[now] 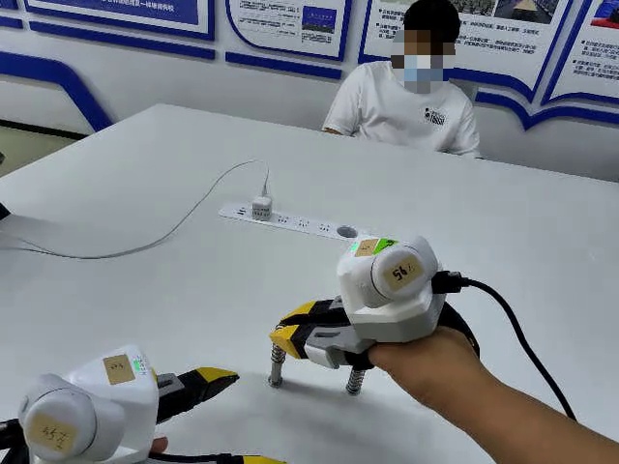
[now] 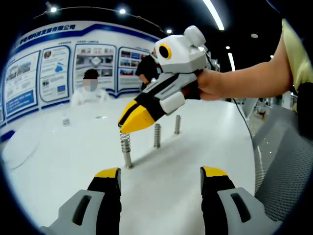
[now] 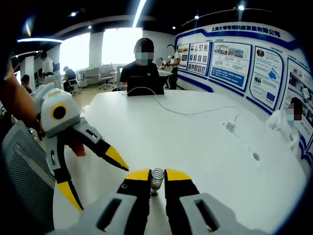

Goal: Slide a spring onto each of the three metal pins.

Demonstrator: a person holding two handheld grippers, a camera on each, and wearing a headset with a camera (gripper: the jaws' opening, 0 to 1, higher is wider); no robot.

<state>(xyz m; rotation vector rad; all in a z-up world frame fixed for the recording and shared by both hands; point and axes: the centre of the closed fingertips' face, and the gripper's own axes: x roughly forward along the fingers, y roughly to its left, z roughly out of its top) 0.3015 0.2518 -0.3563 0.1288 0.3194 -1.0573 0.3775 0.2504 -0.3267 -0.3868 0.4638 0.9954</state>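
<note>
Three upright metal pins stand in a row on the white table (image 2: 58,161). The nearest pin (image 2: 126,157) carries a spring (image 2: 125,143) high on its shaft. The middle pin (image 2: 157,135) and far pin (image 2: 177,124) each wear a spring too. My right gripper (image 2: 123,128) comes in from the upper right, shut on the top of the nearest spring (image 3: 157,179). In the head view its tips (image 1: 278,336) sit over one pin (image 1: 277,366), with a second pin (image 1: 356,379) under the hand. My left gripper (image 2: 161,183) stands open and holds nothing, a short way in front of the pins.
A white power strip (image 1: 295,221) with a plugged charger (image 1: 261,206) and a trailing cable lies mid-table. A person in a white shirt (image 1: 406,101) sits at the far side. A grey mesh chair (image 2: 279,161) is beside the table edge.
</note>
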